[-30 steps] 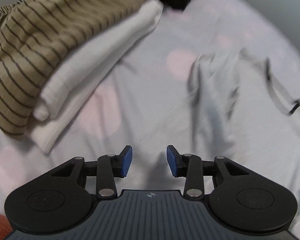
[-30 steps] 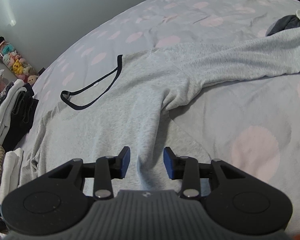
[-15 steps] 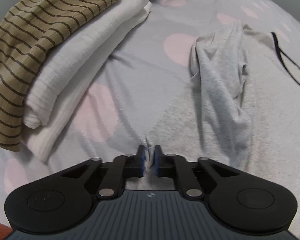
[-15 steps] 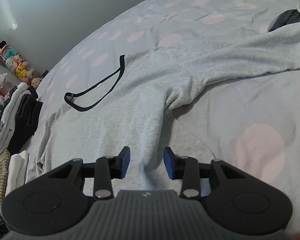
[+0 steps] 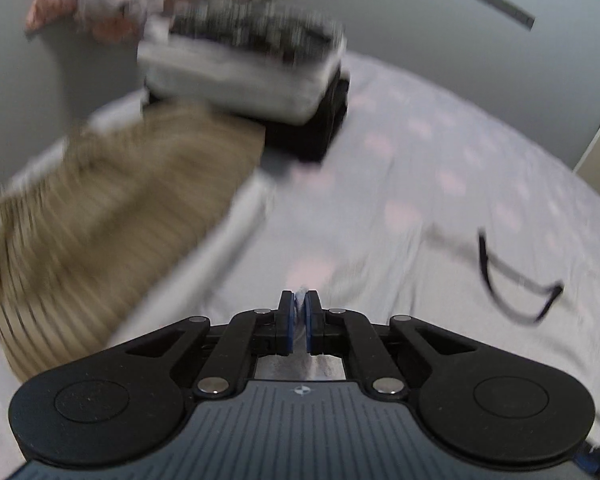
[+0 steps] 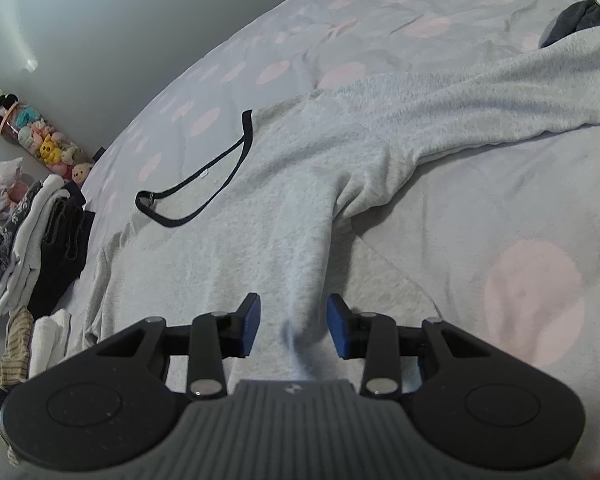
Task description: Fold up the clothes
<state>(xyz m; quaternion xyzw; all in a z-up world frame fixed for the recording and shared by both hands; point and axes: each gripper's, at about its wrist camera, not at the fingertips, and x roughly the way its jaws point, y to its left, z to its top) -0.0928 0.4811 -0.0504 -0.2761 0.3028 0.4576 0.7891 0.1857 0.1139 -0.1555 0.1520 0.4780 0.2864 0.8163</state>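
left gripper [image 5: 299, 320]: just clamped the grey sweatshirt [image 6: 284, 208] hem and lifted, so the fold got started
right gripper [image 6: 293, 322]: spread, holding nothing

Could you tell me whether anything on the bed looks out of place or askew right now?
Mostly the grey sweatshirt: it lies unfolded on the bed, one sleeve stretched far out to the side and bunched at the armpit. Its black neckline trim sits skewed. The folded piles at the edge look tidy.
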